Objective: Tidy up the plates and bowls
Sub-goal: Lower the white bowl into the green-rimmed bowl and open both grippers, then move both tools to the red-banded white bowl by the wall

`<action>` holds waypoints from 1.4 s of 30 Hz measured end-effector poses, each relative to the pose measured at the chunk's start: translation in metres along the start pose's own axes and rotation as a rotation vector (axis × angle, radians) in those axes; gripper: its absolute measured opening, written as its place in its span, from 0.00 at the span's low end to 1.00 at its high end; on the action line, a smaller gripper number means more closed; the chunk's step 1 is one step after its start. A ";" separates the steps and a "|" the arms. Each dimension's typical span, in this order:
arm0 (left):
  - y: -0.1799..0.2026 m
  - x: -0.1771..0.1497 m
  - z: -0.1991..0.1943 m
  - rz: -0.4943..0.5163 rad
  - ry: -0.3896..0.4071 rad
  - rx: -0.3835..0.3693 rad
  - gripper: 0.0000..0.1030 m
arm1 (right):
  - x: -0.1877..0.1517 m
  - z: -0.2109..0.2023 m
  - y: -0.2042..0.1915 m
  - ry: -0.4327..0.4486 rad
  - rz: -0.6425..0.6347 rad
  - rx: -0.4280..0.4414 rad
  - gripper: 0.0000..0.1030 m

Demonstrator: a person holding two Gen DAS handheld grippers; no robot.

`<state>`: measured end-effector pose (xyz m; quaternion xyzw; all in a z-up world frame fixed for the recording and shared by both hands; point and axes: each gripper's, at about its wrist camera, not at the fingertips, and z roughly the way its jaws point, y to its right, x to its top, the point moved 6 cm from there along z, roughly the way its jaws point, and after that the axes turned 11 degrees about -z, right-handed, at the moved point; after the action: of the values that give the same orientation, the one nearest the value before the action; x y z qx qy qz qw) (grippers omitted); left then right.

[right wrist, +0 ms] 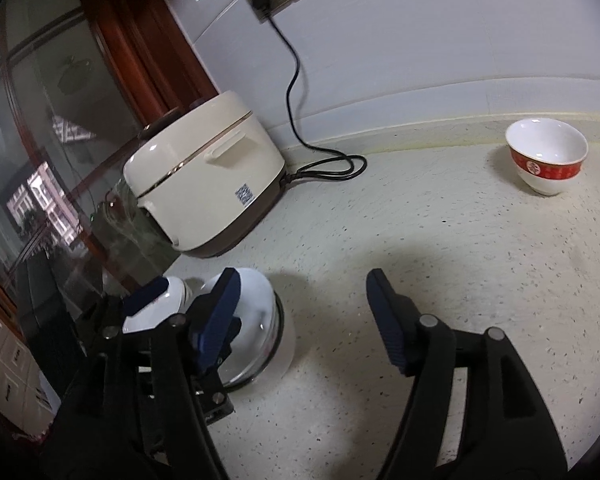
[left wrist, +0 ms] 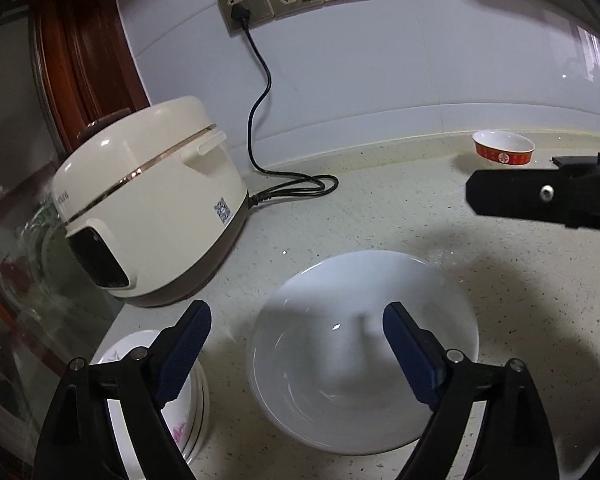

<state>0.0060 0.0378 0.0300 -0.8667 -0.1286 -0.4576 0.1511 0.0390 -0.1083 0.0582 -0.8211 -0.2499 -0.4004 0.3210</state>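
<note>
Rice cooker at my far left, plugged into wall socket. Stacked floral plates just left of white bowl on speckled worktop. My left gripper jaws apart, hovering over white bowl, nothing clamped. My right gripper jaws apart, empty. Red-banded bowl upright far right, near wall.

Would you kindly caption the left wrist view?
Open left gripper above white bowl on speckled counter, rice cooker behind.
</note>
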 end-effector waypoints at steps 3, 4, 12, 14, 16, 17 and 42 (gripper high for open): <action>-0.001 0.000 -0.002 -0.015 -0.009 -0.014 0.86 | 0.000 0.000 0.004 0.001 0.013 -0.018 0.71; -0.002 0.001 -0.002 -0.022 -0.011 -0.023 0.86 | 0.000 -0.001 0.005 0.002 0.016 -0.020 0.72; 0.003 0.014 -0.012 -0.074 -0.006 -0.091 0.86 | 0.005 -0.009 0.022 0.036 0.069 -0.042 0.78; 0.009 0.019 -0.016 -0.082 0.000 -0.121 0.86 | 0.006 -0.014 0.030 0.049 0.093 -0.052 0.81; 0.020 0.025 -0.020 -0.077 0.002 -0.165 0.86 | 0.008 -0.018 0.040 0.058 0.121 -0.058 0.82; 0.026 0.026 -0.021 -0.074 0.000 -0.181 0.86 | 0.008 -0.019 0.046 0.059 0.135 -0.064 0.82; 0.198 0.067 0.083 -0.351 -0.283 -0.391 0.86 | -0.019 -0.088 0.210 0.091 0.535 -0.489 0.85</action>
<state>0.1769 -0.1077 0.0129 -0.8991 -0.2057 -0.3675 -0.1198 0.1246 -0.3153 0.0153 -0.8911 0.0913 -0.3865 0.2195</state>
